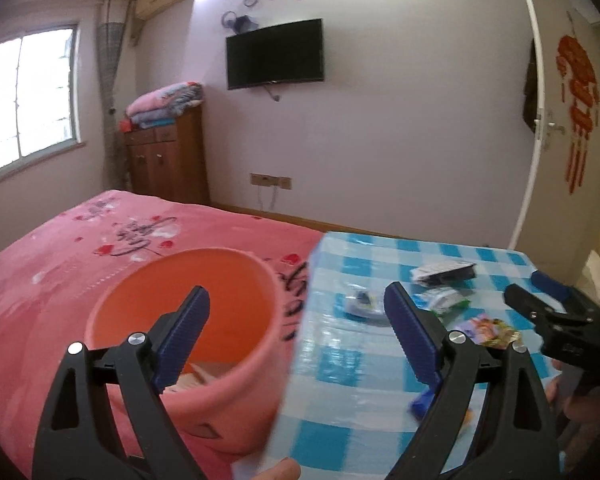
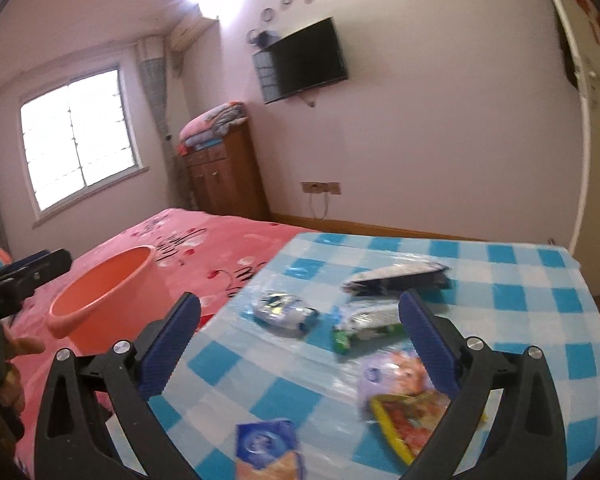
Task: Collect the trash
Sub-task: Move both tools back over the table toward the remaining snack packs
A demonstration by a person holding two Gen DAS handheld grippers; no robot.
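Both claws gape wide, empty — the right claw (image 2: pixel 300 340) hangs over wrappers (image 2: pixel 380 316) on the table (image 2: pixel 540 300); the left claw (image 1: pixel 296 336) straddles the pink bin's (image 1: pixel 228 400) rim.

Black tongs (image 1: pixel 296 320), ribbed blue pads (image 1: pixel 410 332)

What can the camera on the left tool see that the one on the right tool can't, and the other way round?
Only the left view looks down into the round pink plastic bin, where some paper lies, and shows the red paper ornament on the door. Only the right view shows the blue square packet near the table edge. Both share the blue-checked tablecloth, the green-and-white wrapper, the pink bed cover and the wall television.
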